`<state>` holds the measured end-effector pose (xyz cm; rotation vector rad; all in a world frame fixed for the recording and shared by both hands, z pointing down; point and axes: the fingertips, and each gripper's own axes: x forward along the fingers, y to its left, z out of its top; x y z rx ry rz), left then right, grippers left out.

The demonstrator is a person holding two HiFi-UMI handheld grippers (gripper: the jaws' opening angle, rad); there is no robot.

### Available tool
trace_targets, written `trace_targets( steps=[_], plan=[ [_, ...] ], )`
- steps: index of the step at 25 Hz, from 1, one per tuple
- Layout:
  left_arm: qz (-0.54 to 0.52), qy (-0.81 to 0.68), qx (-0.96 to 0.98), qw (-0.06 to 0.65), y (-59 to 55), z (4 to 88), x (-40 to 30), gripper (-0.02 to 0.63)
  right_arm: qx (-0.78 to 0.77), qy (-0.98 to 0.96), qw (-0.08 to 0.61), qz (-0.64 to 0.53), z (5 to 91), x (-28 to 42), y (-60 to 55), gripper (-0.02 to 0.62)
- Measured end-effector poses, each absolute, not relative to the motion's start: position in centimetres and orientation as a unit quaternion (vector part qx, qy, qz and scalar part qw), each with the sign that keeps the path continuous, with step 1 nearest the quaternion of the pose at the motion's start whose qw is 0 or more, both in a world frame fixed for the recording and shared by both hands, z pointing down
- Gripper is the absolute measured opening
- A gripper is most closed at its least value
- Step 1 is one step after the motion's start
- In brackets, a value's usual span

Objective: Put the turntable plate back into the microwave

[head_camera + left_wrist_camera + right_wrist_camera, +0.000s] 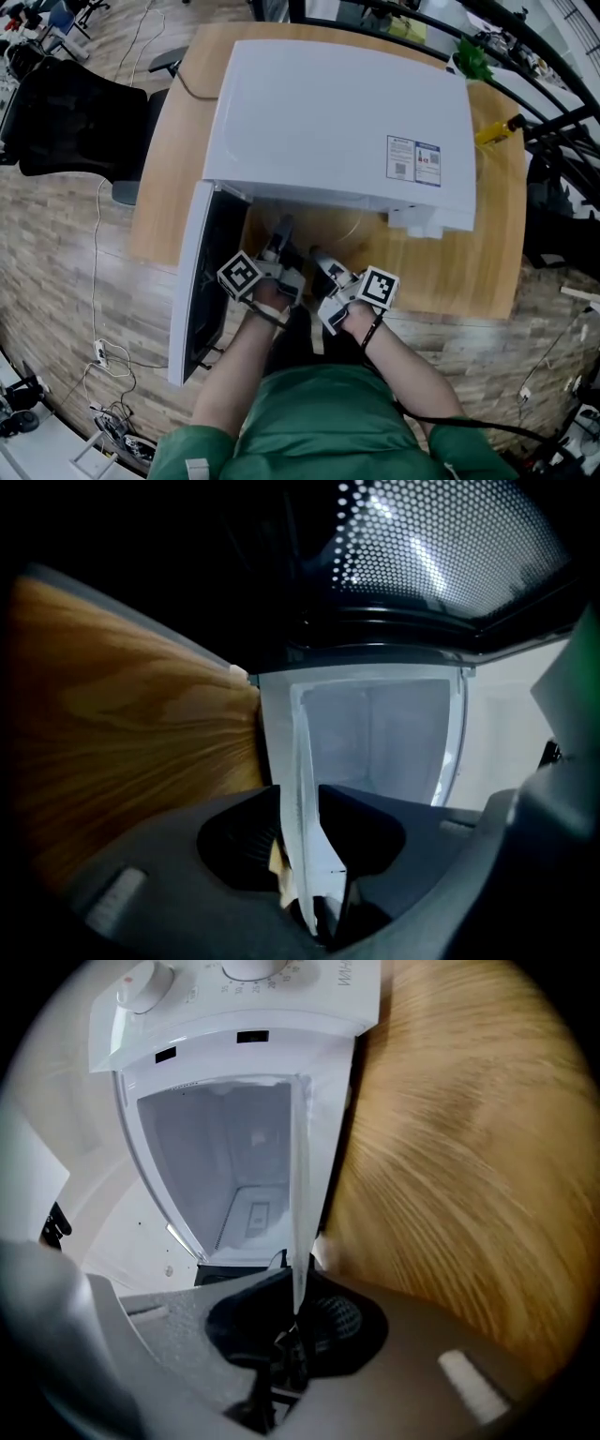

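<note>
Nearest the camera is a person in a green top (pixel 323 427), both forearms extended, with a gripper in each hand. The left gripper (pixel 282 228) and right gripper (pixel 317 255) lie side by side at the mouth of the microwave (pixel 328 112), pointing into it. The head view shows their marker cubes and bodies only. The jaws and most of the load sit beneath the oven's overhanging top.

The gripper views supply the rest. The glass plate (pixel 300 1176) is flat and edge-on between both pairs of jaws, at the oven opening, just above the table. Whether its far edge has passed inside cannot be told. The right jaws are clenched on the plate's rim. The left jaws stand apart with the rim between them, not pinching it.

Only the left gripper view shows the perforated window screen (pixel 431 546) of the door. Only the right gripper view shows the control panel (pixel 234 1007) with its two dials, and the pale cavity with a small square patch on one wall.

The door (pixel 190 300) is swung fully open at the head view's left.

The surface is a wooden table (pixel 469 253), with a yellow object (pixel 497 129) and something green (pixel 473 61) near its far corner. The room has a wood-plank floor (pixel 84 272), a black chair (pixel 75 122) and loose cables (pixel 98 356).

A blue-and-white sticker (pixel 414 159) sits on the oven top, its print too small to read. The panel carries capitals beginning "WH", cut off by the frame edge.
</note>
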<state>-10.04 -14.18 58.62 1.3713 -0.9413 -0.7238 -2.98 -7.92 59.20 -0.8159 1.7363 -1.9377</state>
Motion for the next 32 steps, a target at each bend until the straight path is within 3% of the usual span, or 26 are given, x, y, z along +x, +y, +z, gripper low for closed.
trace_targets(
  steps=[8,18,22,27,32],
  plan=[
    [-0.302,-0.396,0.602,0.624,-11.5,57.3,-9.4,0.153,-0.303,0.620,0.213,-0.692,59.4,-2.0,-9.0,0.038],
    [-0.266,-0.404,0.598,0.639,-9.9,58.2,-8.6,0.051,-0.295,0.636,0.201,-0.684,59.2,-1.6,-10.0,0.040],
    [-0.267,-0.408,0.590,0.644,-10.3,58.4,-8.5,0.038,-0.299,0.641,0.193,-0.680,59.2,-1.5,-10.4,0.044],
    [-0.275,-0.410,0.585,0.644,-11.1,58.4,-8.5,0.037,-0.292,0.656,0.199,-0.667,58.2,-1.7,-10.6,0.126],
    [-0.283,-0.412,0.583,0.640,-12.5,58.3,-8.7,0.037,-0.303,0.647,0.203,-0.670,58.5,-0.8,-10.0,0.127]
  ],
)
